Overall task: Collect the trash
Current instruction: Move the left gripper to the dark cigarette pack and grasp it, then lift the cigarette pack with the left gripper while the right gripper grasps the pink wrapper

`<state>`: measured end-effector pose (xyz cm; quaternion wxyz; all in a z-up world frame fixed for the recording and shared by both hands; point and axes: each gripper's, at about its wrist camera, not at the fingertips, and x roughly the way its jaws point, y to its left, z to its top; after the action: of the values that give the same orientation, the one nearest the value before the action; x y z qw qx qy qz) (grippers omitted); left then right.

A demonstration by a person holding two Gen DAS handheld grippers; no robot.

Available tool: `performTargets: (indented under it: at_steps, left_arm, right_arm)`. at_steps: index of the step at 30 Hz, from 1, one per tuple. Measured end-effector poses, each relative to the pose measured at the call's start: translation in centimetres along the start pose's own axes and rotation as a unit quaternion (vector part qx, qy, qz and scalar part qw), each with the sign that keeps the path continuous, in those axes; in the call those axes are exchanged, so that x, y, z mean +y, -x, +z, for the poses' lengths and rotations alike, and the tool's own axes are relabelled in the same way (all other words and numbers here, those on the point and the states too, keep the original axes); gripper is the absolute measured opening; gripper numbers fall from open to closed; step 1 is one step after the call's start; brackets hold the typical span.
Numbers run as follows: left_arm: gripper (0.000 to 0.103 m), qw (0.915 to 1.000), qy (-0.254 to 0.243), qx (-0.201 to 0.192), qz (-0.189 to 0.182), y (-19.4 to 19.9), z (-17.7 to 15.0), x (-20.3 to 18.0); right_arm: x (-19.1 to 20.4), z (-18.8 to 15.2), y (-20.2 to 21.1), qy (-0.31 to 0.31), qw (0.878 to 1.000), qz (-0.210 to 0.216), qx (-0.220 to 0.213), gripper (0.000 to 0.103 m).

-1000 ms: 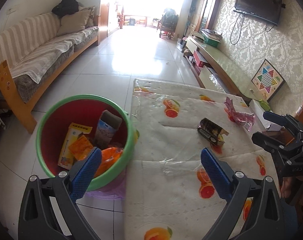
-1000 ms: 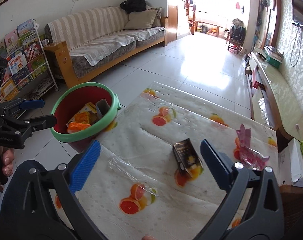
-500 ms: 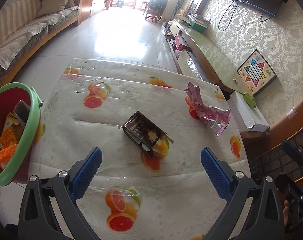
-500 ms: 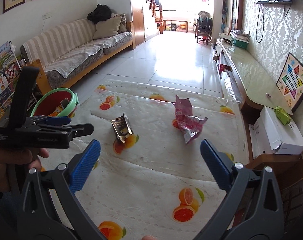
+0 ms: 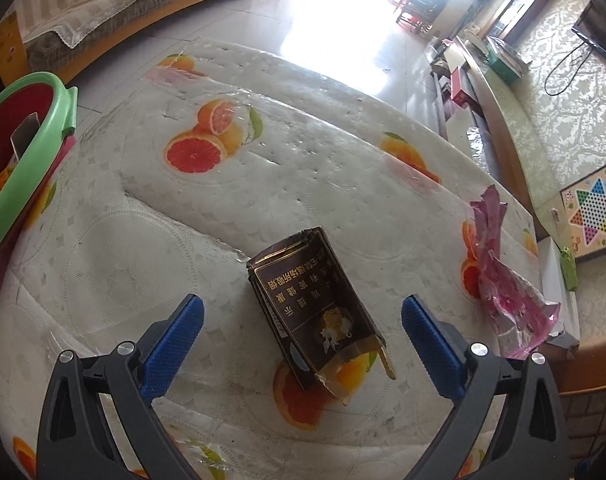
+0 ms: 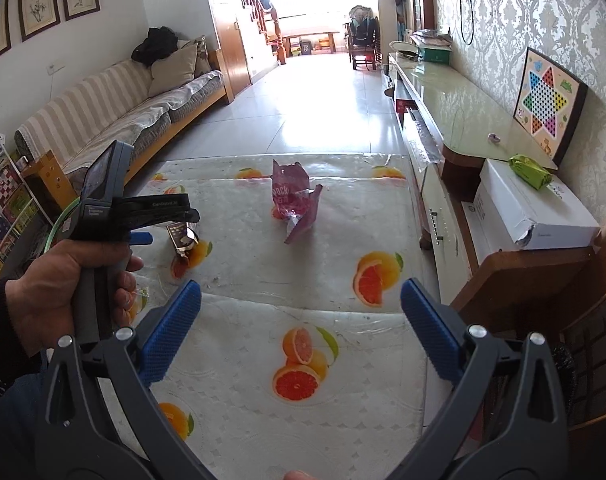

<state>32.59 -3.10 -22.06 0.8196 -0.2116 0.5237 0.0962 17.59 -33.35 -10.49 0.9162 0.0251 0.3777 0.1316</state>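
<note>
We hold the left tool (image 5: 301, 322) wide open just above the bench (image 5: 343, 152), and the flat dark carton (image 5: 317, 312), torn at its near end, lies between its blue ribbed fingers (image 5: 175, 340). The crumpled pink wrapper (image 6: 295, 204) lies well ahead of our right tool (image 6: 301, 316), also open. The red bucket (image 5: 23, 152) with green rim stands left.

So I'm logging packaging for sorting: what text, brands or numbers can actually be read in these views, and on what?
"POCK": white letters on the crumpled pink wrapper, rest lost in the folds.
Gold Chinese characters on the dark brown carton: visible, upside down, not reliably readable.
Small white print on the left gripper body: too small.
Grey print on the white box: too blurred.
</note>
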Motion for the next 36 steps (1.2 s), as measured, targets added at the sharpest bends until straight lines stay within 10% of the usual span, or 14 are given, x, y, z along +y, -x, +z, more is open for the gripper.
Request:
performTargets:
  at_steps: [11,20,36]
  left_arm:
    - [0.073,0.9962,-0.023,-0.018,0.082,-1.1,-0.5,-2.5]
    - [0.039,0.9969,-0.073,-0.011,0.027,0.3,-0.8,-1.6]
    - [0.038,0.9896,-0.132,-0.050,-0.027,7.4,-1.7,2.8]
  right_arm:
    - [-2.0,-1.1,-0.1,-0.026,1.000,-0.005,0.007,0.098]
    - [-1.3,1.4,-2.1,0.001,1.000,-0.007,-0.003,0.098]
    - [-0.4,7.4,-15.1,-0.017,0.998,0.013,0.063,0.096]
